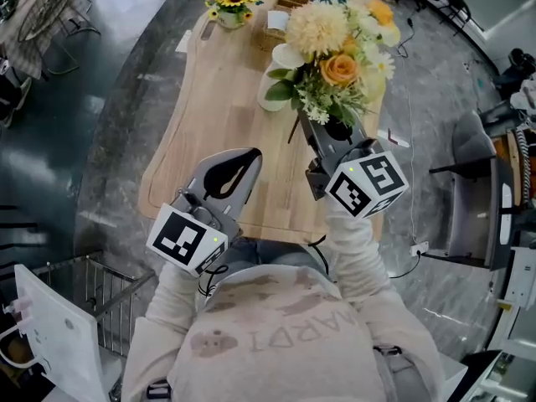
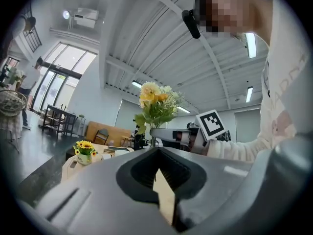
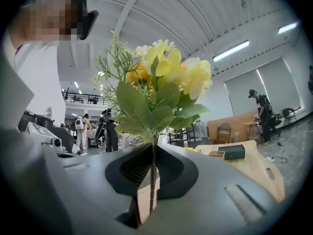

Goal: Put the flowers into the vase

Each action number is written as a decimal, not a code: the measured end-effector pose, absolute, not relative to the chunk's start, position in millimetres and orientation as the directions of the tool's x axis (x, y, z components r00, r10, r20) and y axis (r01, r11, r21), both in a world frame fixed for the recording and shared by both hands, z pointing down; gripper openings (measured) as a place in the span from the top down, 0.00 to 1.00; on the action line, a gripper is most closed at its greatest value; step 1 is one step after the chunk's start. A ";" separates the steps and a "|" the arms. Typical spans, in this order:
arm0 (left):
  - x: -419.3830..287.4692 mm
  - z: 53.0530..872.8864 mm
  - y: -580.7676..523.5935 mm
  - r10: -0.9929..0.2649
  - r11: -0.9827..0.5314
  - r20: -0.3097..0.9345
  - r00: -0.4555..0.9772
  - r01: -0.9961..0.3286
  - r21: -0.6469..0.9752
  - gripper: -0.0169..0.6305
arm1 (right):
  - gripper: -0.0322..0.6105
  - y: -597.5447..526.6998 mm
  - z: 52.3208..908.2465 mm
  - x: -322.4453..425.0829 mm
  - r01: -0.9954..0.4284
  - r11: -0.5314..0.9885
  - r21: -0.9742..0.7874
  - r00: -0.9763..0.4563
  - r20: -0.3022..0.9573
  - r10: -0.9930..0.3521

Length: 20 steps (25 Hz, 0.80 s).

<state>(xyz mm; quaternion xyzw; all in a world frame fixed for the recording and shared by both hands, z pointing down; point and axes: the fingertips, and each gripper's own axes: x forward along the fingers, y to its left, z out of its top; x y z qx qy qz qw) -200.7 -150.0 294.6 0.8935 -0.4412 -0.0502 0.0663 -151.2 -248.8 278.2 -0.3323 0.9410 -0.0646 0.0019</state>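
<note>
The right claw [image 3: 150, 182] is clamped on the thin green stem of a yellow, orange and cream bouquet [image 1: 335, 53], held above the light wooden counter [image 1: 209, 115]. The left claw [image 2: 159, 177] is closed on nothing. The stem is best held vertical and centred over what seems to be the pale rounded vase [image 1: 270, 99] under the leaves, then lowered slowly.

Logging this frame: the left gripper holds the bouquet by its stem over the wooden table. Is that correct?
No, the side is wrong. The right gripper is shut on the stem of the bouquet, as the right gripper view shows. The left gripper is shut with nothing in it. The bouquet is over the wooden table, as stated.
</note>
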 end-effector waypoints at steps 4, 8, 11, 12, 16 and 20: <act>-207.4 296.9 -161.9 -0.797 -0.598 -0.027 0.604 -0.782 0.177 0.97 | 0.88 -281.1 258.4 -155.9 -0.642 0.763 -0.076 -0.765 0.001 -0.644; -212.4 299.8 -173.6 -0.803 -0.589 -0.025 0.596 -0.785 0.195 0.97 | 0.88 -312.8 242.0 -159.2 -0.657 0.754 -0.022 -0.753 -0.024 -0.657; -214.0 301.2 -179.0 -0.810 -0.578 -0.019 0.586 -0.792 0.197 0.97 | 0.88 -336.1 231.5 -162.2 -0.666 0.746 0.009 -0.745 -0.053 -0.665; -214.7 301.9 -180.2 -0.813 -0.574 -0.015 0.583 -0.795 0.198 0.97 | 0.88 -343.5 228.7 -163.4 -0.668 0.744 0.017 -0.743 -0.065 -0.666; -220.2 304.0 -185.2 -0.826 -0.553 -0.001 0.564 -0.810 0.195 0.97 | 0.88 -370.3 222.8 -169.8 -0.676 0.735 0.056 -0.736 -0.110 -0.668; -230.6 307.3 -192.0 -0.843 -0.524 0.017 0.537 -0.828 0.199 0.97 | 0.88 -392.8 235.8 -177.4 -0.685 0.724 0.082 -0.728 -0.124 -0.674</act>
